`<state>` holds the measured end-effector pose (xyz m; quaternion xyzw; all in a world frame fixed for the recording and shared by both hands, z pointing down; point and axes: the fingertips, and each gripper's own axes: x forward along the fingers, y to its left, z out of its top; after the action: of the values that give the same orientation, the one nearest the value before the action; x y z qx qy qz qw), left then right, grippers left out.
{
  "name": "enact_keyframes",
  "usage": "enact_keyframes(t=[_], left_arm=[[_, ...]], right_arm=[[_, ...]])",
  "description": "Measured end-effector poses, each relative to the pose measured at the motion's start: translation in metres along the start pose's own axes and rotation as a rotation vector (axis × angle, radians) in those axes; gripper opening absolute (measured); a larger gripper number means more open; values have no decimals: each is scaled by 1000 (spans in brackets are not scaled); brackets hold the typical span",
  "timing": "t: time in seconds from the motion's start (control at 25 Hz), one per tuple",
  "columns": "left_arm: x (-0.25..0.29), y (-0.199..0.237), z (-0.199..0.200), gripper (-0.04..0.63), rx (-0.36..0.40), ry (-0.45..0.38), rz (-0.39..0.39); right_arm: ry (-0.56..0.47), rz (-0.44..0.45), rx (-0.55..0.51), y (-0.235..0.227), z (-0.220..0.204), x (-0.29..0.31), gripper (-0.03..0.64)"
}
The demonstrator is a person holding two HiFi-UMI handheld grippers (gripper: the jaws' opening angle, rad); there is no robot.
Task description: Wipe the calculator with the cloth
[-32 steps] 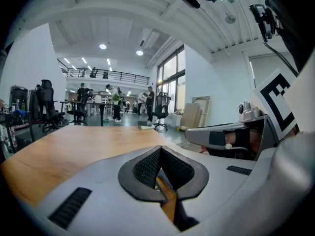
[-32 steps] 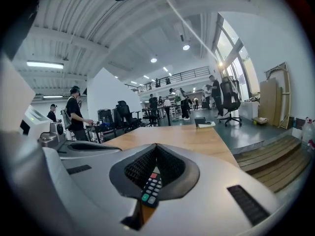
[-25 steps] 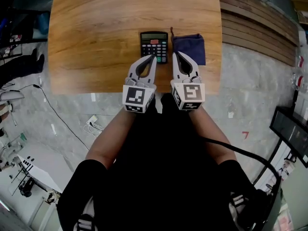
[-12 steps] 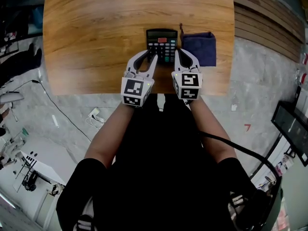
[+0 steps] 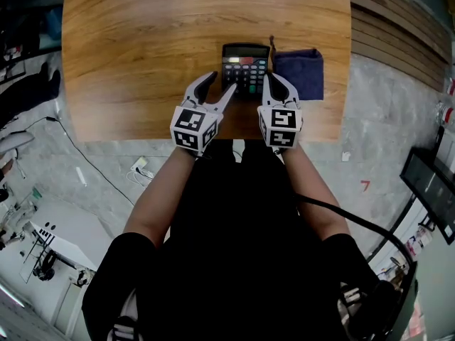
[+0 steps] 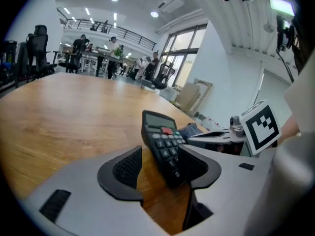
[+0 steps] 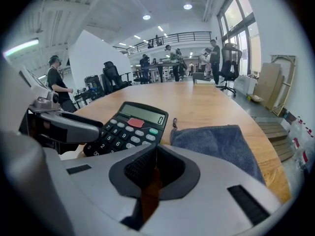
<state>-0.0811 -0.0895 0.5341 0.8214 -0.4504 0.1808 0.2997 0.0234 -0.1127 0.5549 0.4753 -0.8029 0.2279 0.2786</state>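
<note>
Calculator (image 5: pixel 245 66) lies flat by the table's (image 5: pixel 142 48) near edge, just ahead of us. Nearest, our left gripper (image 5: pixel 222 82) has just been opening; its jaws stand wide, the calculator's near end between them, unpinched. Our right gripper (image 5: pixel 269 78) has its jaws pressed together, empty. Beyond it, just right of the calculator, lies the cloth (image 5: pixel 298 73).

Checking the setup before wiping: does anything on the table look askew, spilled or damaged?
Nothing stands out. The calculator lies square on the table with the cloth flat beside it; no spill or damage shows.
</note>
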Motion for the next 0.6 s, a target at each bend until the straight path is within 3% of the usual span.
enact_keyframes(t=[0.24,0.4,0.52,0.6], left_arm=[[9,-11,-4,244,-66,65,-119],[14,-9,-12,245,-160,117,-189],[13,-1,-8,153,-203,106,-203],[13,-1,-6,141,-231,93,-220]], right_arm=[[31,-31,20,-7,-5,0,15],[26,-42,29,-11,-6,0,15],[34,-42,36,-9,-8,1,15],[40,-46,39,-8,-8,3,15]])
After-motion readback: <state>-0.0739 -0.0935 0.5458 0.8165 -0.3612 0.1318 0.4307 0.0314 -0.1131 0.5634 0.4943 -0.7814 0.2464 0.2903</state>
